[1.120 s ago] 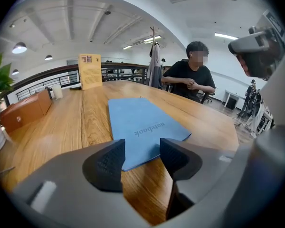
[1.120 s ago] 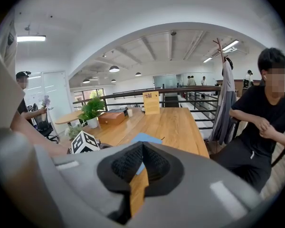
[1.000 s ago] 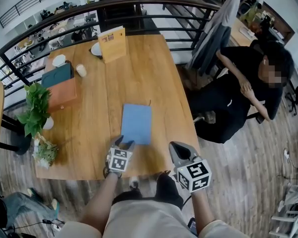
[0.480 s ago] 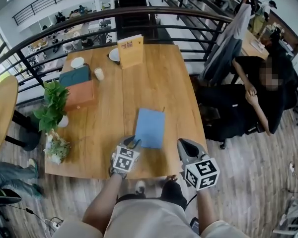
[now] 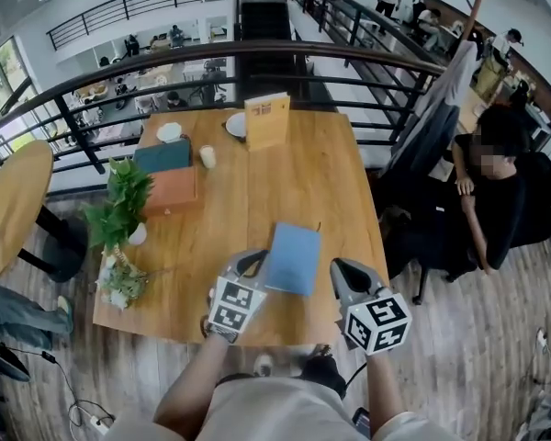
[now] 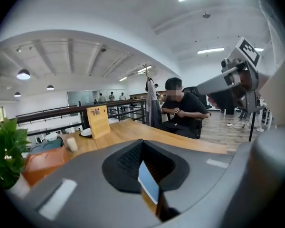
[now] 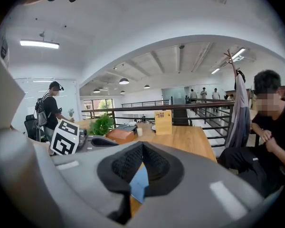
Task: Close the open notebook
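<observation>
1 shut notebook (image 5: 294, 258), long axis away-rightish; L gripper (image 5: 251, 261) just clenched empty, R gripper (image 5: 344, 270) prob. clenched.

You are lifting the left gripper (image 5: 249, 264) away from the near corner of the notebook (image 5: 294, 258), its jaws just closing on nothing. You are raising the right gripper (image 5: 342, 270) too, and your head is tipping up from the table (image 5: 257, 182).
</observation>
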The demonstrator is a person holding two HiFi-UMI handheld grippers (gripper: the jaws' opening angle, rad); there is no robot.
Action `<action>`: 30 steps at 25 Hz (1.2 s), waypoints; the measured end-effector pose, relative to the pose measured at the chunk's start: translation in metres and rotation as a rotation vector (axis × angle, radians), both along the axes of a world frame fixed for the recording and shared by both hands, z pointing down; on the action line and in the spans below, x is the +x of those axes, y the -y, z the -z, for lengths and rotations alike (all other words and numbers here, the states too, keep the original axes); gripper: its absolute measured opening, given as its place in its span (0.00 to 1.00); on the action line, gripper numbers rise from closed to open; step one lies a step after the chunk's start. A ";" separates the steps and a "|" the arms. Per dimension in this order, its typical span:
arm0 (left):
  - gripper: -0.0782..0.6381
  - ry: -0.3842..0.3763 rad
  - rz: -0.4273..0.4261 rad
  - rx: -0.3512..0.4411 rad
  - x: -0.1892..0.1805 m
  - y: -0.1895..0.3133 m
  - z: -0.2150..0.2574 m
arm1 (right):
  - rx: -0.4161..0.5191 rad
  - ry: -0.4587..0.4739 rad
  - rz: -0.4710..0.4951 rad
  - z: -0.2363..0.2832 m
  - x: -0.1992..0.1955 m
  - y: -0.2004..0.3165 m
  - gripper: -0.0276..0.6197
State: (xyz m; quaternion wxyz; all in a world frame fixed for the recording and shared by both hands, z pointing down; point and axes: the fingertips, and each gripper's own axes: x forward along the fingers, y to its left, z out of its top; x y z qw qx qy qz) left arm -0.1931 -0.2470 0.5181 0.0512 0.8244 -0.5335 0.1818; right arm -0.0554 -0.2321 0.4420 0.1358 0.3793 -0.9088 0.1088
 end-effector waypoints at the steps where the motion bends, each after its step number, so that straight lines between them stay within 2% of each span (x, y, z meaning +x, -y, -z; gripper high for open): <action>1: 0.12 0.005 0.004 0.022 -0.003 0.000 0.011 | 0.010 -0.002 0.006 0.004 -0.004 0.001 0.04; 8: 0.12 0.020 0.013 0.137 -0.018 -0.006 0.074 | 0.067 0.012 0.049 0.035 -0.024 0.000 0.04; 18: 0.12 0.053 0.026 0.205 -0.034 -0.023 0.124 | 0.168 -0.001 0.112 0.081 -0.049 -0.009 0.04; 24: 0.12 0.048 0.055 0.272 -0.042 -0.032 0.157 | 0.209 -0.021 0.132 0.102 -0.056 -0.013 0.04; 30: 0.12 0.085 0.077 0.318 -0.050 -0.034 0.184 | 0.242 -0.026 0.144 0.117 -0.061 -0.014 0.04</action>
